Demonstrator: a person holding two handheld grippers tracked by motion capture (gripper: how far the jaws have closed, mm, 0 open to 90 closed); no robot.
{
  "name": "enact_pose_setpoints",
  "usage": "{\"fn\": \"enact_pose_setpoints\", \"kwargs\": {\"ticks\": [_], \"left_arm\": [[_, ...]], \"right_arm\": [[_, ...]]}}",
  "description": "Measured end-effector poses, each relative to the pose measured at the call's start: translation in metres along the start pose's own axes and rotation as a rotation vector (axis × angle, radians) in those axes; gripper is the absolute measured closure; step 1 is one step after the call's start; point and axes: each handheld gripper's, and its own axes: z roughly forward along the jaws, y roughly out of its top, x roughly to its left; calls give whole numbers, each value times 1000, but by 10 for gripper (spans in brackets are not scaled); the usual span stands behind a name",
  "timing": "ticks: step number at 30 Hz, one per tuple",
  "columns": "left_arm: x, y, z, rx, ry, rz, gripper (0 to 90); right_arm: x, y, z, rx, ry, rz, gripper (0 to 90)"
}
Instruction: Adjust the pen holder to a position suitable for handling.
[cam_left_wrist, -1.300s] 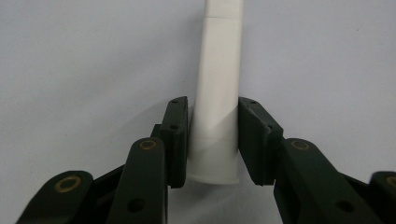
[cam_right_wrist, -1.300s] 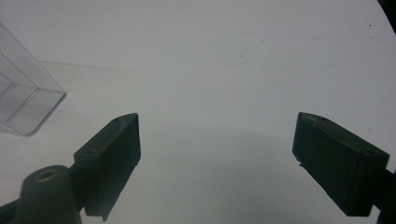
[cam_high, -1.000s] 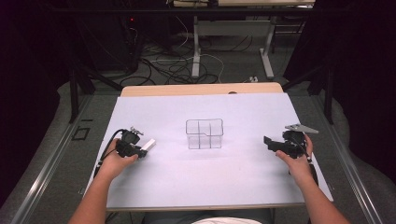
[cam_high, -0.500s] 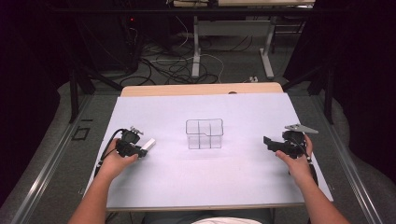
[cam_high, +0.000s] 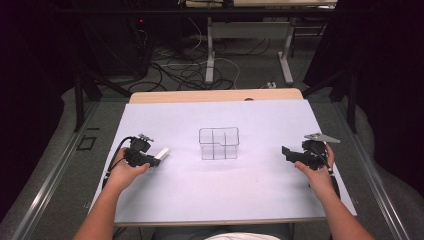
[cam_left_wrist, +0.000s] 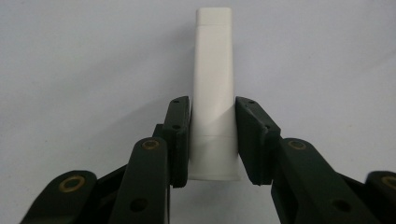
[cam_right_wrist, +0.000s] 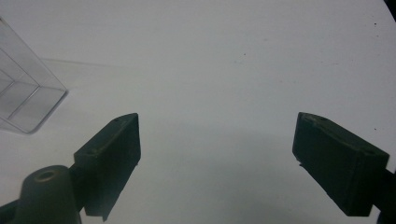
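Matt white plastic tube (cam_left_wrist: 214, 93); clear glossy plastic organiser (cam_high: 219, 144); matt white table (cam_high: 250, 190).

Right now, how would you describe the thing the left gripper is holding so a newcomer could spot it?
Start at the white table and its clear divided box in the middle. Left of the box, the left gripper is clamped on a small white tube, flat-ended and plain. It is the only solid white object there.

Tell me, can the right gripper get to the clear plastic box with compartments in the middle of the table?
Probably yes. The right gripper has open, empty jaws pointing toward the clear plastic box with compartments, and just bare white table lies between them.
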Motion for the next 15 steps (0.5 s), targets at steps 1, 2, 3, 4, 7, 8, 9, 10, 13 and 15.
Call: {"fn": "enact_pose_setpoints", "kwargs": {"ticks": [1, 2, 3, 4, 7, 8, 9, 10, 13, 15], "left_arm": [[-2, 1, -1, 3, -7, -5, 671], [-2, 1, -2, -2, -8, 6, 671], [-3, 2, -3, -1, -12, 4, 671], [-5, 3, -4, 0, -20, 1, 671], [-10, 5, -7, 1, -36, 0, 671], [-11, 6, -9, -1, -46, -4, 671], [-13, 6, -10, 0, -49, -2, 671], [-16, 7, -11, 0, -56, -6, 671], [-22, 9, -15, 5, -71, 9, 671], [-28, 11, -17, 9, -76, 17, 671]], "right_arm": [[0, 0, 0, -1, 0, 0, 148], [0, 0, 0, -1, -1, 0, 149], [0, 0, 0, 0, -1, 3, 148], [0, 0, 0, -1, -2, 2, 149], [0, 0, 0, -3, -1, -2, 149], [1, 0, 0, -3, -1, -4, 149], [0, 0, 0, -4, -3, -12, 149], [0, 0, 0, -6, -3, -16, 150], [3, 1, -1, -4, 2, -30, 150], [5, 1, -1, -6, 3, -46, 151]]}}
